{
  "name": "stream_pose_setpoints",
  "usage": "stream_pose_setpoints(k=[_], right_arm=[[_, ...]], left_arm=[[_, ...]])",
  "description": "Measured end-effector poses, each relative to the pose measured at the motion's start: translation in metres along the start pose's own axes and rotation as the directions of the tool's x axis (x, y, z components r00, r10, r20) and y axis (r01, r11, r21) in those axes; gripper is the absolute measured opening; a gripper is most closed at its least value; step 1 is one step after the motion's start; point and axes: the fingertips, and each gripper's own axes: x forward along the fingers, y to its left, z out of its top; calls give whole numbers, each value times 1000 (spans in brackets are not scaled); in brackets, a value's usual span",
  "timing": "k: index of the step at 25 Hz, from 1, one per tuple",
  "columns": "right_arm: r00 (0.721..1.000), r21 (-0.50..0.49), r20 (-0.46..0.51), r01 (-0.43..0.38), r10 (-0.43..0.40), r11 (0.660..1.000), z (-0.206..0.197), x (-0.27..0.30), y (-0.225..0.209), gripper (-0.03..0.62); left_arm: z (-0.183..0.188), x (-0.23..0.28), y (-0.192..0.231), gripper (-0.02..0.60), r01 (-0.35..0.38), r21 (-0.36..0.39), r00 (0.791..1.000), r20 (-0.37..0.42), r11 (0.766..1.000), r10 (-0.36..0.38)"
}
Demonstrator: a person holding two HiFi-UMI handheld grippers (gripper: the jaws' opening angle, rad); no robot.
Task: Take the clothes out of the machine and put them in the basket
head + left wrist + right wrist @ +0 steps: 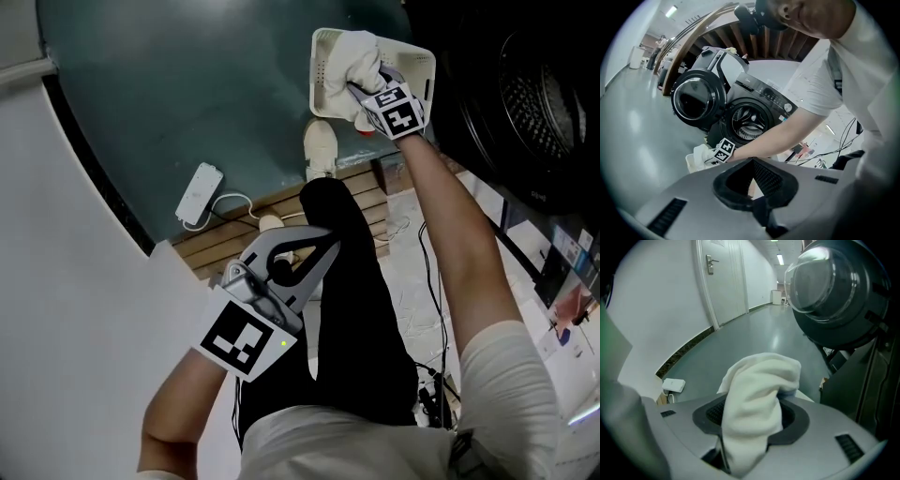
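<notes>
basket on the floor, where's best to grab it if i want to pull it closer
Probably the bare rim of the basket at its left wall in the head view, from straight above: it is a thin upright edge that jaws can straddle, while the white cloth and right gripper crowd the other side.

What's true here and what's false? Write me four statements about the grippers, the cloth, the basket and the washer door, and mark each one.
1. The right gripper is shut on a white cloth. True.
2. The washer door is closed. False: it stands wide open.
3. The left gripper holds a dark shirt. False: nothing is between its jaws.
4. In the head view the cloth is over the white basket. True.
</notes>
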Motion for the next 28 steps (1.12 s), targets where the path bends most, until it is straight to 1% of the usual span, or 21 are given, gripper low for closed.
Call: stream_pose_setpoints(k=[3,6,11,16,19,22,26,28], right_arm=[[999,0,-37,-12,12,1000,-11,19,-4,216],[998,26,-60,-20,22,999,-20,34,-12,225],[993,32,-109,-50,53,998,-31,57,-16,245],[986,79,-142,-80,91,994,-43,76,-17,310],[986,95,-143,-69,82,993,-43,77,-21,319],[986,102,-140,-76,90,992,-43,71,-21,319],[986,94,-141,-76,89,993,-39,54,-24,319],[988,104,-129,-73,87,992,-36,42,-22,319]], left_arm=[[-4,5,11,-3,-5,-9,1000,-22,1000,5],[-3,11,21,-3,-5,-10,999,-36,1000,4],[2,23,34,-3,-1,-21,999,-32,1000,0],[-1,34,39,-3,10,-59,999,-32,998,-12],[-4,39,40,-3,14,-63,999,-39,998,-17],[0,39,40,-3,14,-57,999,-41,998,-17],[13,38,38,-3,15,-29,1000,-21,999,-16],[20,36,33,-3,19,-13,1000,-15,1000,-19]])
